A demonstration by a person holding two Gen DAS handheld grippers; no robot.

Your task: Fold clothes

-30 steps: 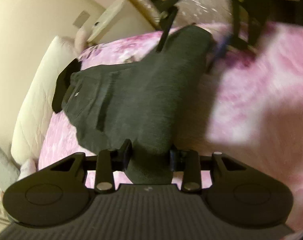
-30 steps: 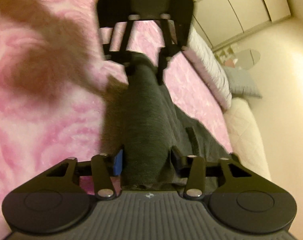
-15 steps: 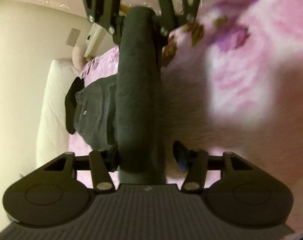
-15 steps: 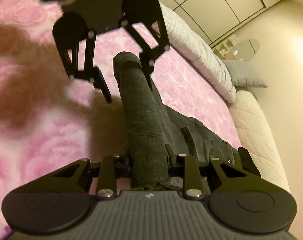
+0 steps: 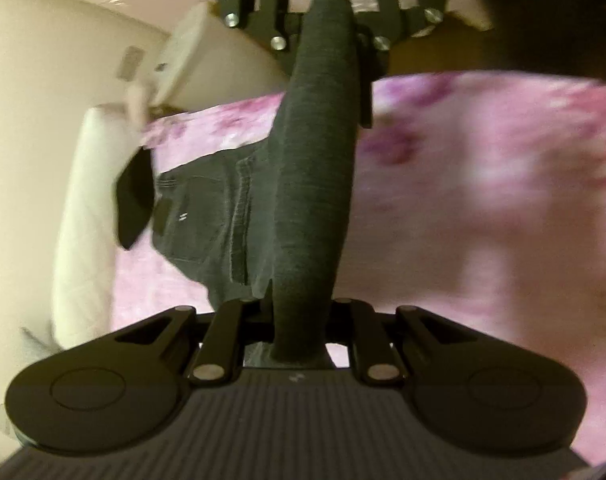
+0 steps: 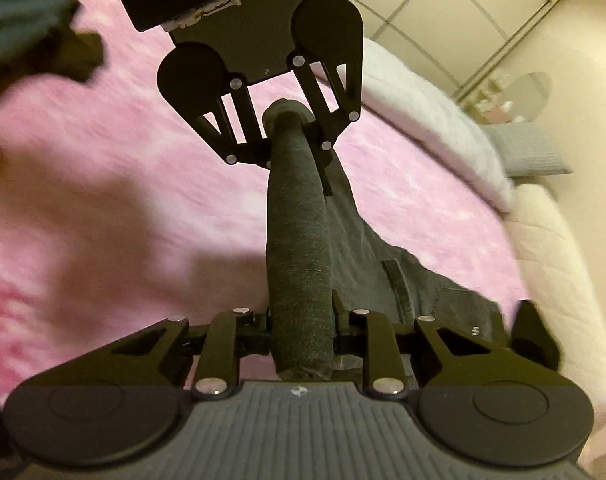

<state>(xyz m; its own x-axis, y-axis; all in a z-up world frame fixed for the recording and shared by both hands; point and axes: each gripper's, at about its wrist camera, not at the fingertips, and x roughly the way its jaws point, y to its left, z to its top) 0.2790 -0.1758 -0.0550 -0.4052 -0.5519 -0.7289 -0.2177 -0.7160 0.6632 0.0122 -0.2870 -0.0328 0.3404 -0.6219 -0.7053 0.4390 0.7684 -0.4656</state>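
Dark grey trousers [image 5: 311, 184] lie on a pink flowered bedspread [image 5: 483, 200]. One leg is lifted and pulled into a taut narrow band between my two grippers. My left gripper [image 5: 299, 314] is shut on one end of that band. Facing it at the top of the left wrist view, my right gripper [image 5: 323, 36] pinches the other end. In the right wrist view the right gripper [image 6: 301, 320] is shut on the trousers [image 6: 299, 240], with the left gripper [image 6: 289, 128] clamped on the far end. The waist and pocket [image 6: 443, 300] rest on the bed.
A black item [image 5: 133, 200] lies by the waist, against a white pillow [image 5: 83, 200]. A white blanket [image 6: 423, 112] and a cream padded bed edge [image 6: 551, 260] line the right side. Dark clothes [image 6: 35, 20] are heaped at the far left. Wardrobe doors [image 6: 463, 8] stand behind.
The wide grey leg has been gathered into a tight band between the grippers and raised off the bed. The left jaws, wider half a second ago, have closed in on the cloth.
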